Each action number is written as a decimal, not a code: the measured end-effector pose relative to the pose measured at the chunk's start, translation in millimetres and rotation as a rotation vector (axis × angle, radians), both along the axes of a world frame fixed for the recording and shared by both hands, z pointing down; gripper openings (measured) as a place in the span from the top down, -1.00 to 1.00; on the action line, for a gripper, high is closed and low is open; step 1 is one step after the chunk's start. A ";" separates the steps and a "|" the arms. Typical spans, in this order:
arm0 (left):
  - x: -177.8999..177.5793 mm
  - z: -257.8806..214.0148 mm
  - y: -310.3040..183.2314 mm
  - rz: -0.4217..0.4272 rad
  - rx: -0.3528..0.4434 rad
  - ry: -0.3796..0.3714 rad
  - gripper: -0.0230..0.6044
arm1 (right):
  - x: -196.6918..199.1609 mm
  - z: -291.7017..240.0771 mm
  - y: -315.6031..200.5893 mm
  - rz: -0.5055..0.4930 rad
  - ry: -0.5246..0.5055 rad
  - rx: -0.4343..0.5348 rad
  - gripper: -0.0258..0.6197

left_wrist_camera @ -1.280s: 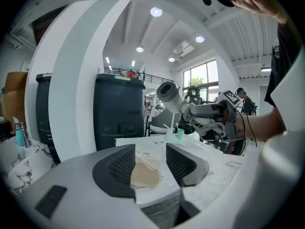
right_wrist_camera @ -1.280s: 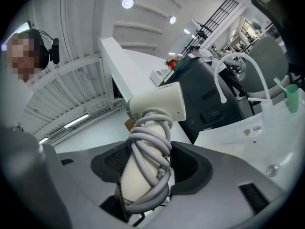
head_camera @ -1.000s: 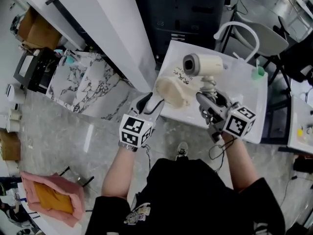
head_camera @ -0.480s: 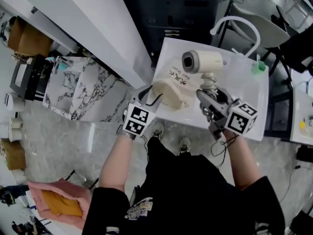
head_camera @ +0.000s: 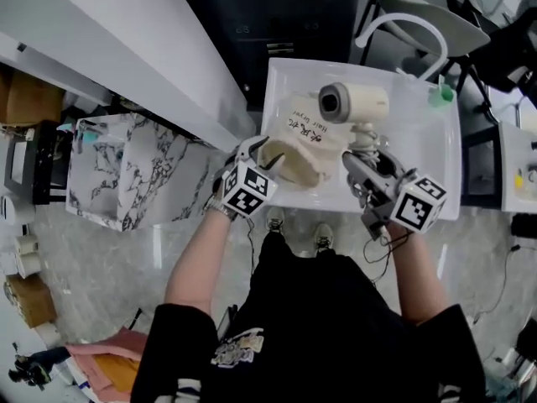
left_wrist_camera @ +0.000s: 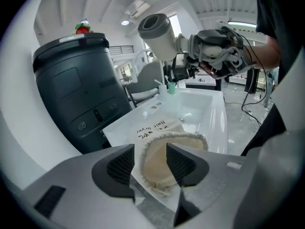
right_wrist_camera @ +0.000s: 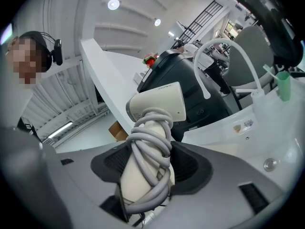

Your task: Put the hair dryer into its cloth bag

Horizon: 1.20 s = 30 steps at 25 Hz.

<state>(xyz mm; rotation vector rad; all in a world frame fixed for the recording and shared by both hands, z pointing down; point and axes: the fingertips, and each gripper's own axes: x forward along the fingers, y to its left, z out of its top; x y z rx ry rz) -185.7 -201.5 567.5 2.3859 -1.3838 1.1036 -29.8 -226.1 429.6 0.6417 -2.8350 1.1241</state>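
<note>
A cream hair dryer [head_camera: 357,103] with its grey cord wound round the handle is held upright above the white table [head_camera: 419,170]. My right gripper [head_camera: 362,164] is shut on that handle [right_wrist_camera: 145,161], nozzle pointing left. The beige cloth bag [head_camera: 300,143], with print on it, lies on the table to the dryer's left, its mouth toward me. My left gripper [head_camera: 262,154] is at the bag's mouth. Its jaws stand open with the frilled rim [left_wrist_camera: 162,159] between them. In the left gripper view the dryer [left_wrist_camera: 159,30] and right gripper [left_wrist_camera: 217,49] hang above the bag.
A green cup [head_camera: 442,97] stands at the table's far right corner beside a white chair [head_camera: 401,34]. A dark cabinet [head_camera: 285,15] stands behind the table, a long white counter [head_camera: 126,49] to the left, and a marble-patterned box [head_camera: 126,170] on the floor.
My left gripper has moved from the table's front edge down onto the bag's mouth and rolled. The right gripper keeps the dryer in nearly the same place.
</note>
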 end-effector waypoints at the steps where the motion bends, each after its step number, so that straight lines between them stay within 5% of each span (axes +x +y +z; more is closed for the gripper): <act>1: -1.2 4.5 -1.5 0.025 -0.009 -0.011 0.31 | -1.9 2.1 2.3 0.012 0.004 -0.008 0.14; 15: 4.0 28.4 -30.7 0.271 -0.035 -0.045 0.34 | -20.0 33.8 33.3 0.116 0.075 -0.090 0.14; 19: 2.6 30.8 -35.0 0.288 -0.033 -0.048 0.76 | -24.2 43.7 41.5 0.133 0.085 -0.112 0.14; 30: 5.7 34.8 -38.4 0.300 -0.106 0.062 0.84 | -40.9 90.0 83.7 0.095 0.134 -0.221 0.14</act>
